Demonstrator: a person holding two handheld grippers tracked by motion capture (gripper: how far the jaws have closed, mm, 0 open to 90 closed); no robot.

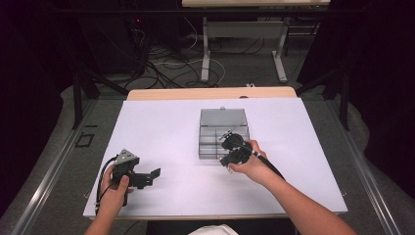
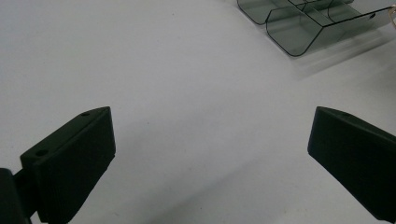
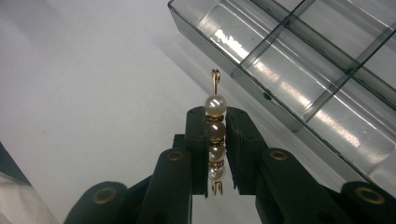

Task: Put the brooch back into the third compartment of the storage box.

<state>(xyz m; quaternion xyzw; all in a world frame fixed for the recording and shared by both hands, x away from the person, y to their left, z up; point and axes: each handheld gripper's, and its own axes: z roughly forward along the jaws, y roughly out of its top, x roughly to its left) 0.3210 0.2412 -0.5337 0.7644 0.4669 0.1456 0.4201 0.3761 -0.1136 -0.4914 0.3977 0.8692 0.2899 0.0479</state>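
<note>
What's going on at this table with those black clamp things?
A person holds a gripper in each hand. The right gripper is shut on a string of pearl beads with a small gold loop at its end, held beside the clear plastic box, whose lid is open and whose visible compartments look empty. The left gripper sits apart near the front of the white table, jaws open, holding nothing.
</note>
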